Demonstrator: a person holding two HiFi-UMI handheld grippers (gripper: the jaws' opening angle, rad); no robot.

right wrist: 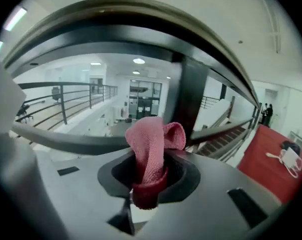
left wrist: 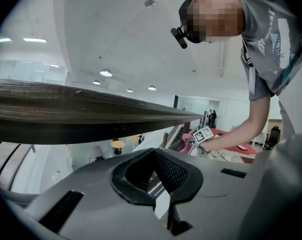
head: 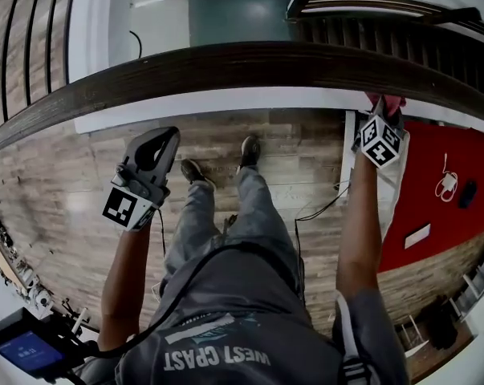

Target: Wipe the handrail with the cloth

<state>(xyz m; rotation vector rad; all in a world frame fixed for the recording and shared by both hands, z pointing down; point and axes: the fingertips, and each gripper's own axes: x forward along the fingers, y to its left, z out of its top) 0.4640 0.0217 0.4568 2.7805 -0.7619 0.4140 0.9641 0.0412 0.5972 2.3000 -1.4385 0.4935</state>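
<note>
The dark wooden curved handrail [head: 225,62] runs across the whole head view, lower at its left end and higher in the middle. Below its left part, over the wooden plank floor [head: 65,191], hangs the left gripper [head: 163,139]. It is near the handrail but does not touch it. In the left gripper view the two jaws stand together with nothing between them, and the underside of the handrail passes above them.

In the middle stands the person in grey trousers [head: 242,215], with both dark shoes [head: 248,151] on the floor close to the white base under the handrail.

At the right part of the handrail is the right gripper [head: 384,117], with the forearm stretched toward it. Its jaws are closed on the pink woven cloth [right wrist: 151,149], and the folded end of the cloth stands up out of them. The cloth lies at the near edge of the handrail, just under it. Whether it touches the wood, I cannot tell. Behind the cloth a dark upright post [right wrist: 191,99] goes down from the handrail. Further right, the floor is covered in red [head: 458,155].
</note>
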